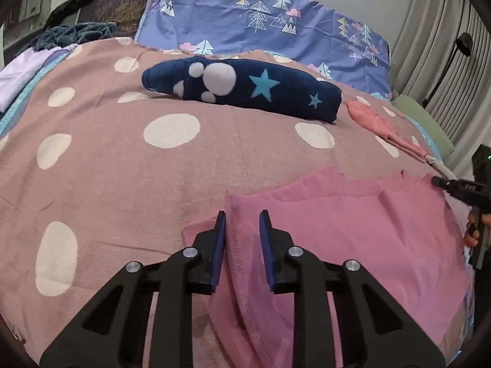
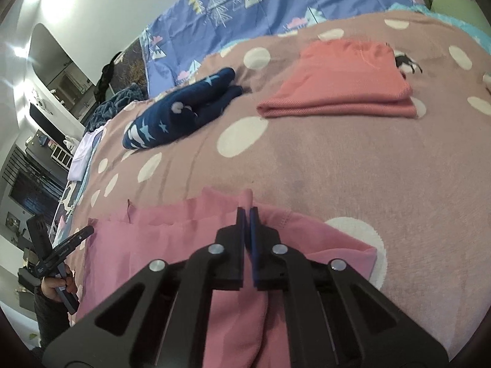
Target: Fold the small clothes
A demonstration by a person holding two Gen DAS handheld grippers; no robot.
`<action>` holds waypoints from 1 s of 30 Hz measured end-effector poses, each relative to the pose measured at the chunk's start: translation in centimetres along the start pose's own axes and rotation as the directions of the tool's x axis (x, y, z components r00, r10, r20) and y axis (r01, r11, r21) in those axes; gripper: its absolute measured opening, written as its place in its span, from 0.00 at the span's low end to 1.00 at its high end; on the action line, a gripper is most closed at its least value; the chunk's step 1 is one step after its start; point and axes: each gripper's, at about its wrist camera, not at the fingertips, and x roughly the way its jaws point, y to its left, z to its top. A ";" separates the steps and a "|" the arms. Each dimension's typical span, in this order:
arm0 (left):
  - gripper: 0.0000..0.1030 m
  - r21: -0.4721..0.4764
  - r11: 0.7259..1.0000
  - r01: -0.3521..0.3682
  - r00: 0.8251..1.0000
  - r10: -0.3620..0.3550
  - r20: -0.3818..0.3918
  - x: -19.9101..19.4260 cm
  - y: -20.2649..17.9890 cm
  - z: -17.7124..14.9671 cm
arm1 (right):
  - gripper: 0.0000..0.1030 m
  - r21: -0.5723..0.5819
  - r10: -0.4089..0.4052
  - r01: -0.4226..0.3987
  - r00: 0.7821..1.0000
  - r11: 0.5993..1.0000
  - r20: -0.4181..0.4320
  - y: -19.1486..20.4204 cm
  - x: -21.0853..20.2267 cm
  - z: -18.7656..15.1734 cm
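Left wrist view: the pink garment lies flat on the polka-dot blanket, nearest the camera; the left gripper straddles its stitched left edge with its blue-padded fingers parted narrowly, nothing pinched between them. Beyond the garment, a folded navy star-print piece rests on the blanket, a coral folded piece just to its right. Right wrist view: the right gripper is closed on a raised pinch of the pink garment at its far edge — fabric protrudes above the fingertips. Farther across the blanket lie the navy piece and the coral piece.
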 end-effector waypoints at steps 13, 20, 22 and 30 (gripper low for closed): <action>0.01 -0.018 0.992 0.125 0.975 -0.119 0.190 -5.1 -1.4 3.1 | 0.03 0.046 0.088 -0.101 0.968 0.994 0.237 -0.2 -7.5 1.1; 0.01 -0.011 1.000 0.008 0.999 -0.008 0.044 1.7 -1.0 4.0 | 0.07 0.082 -0.007 -0.002 0.994 0.997 0.107 -1.9 -2.5 2.6; 0.02 -0.001 0.999 -0.052 0.999 0.052 0.001 3.0 -0.7 3.2 | 0.09 0.124 -0.028 0.023 0.999 0.992 0.046 -2.8 -1.3 1.6; 0.37 0.035 0.999 0.028 0.997 -0.030 0.072 -4.4 -1.8 -1.1 | 0.15 0.138 0.004 -0.014 0.997 0.990 0.072 -4.5 -8.0 -5.0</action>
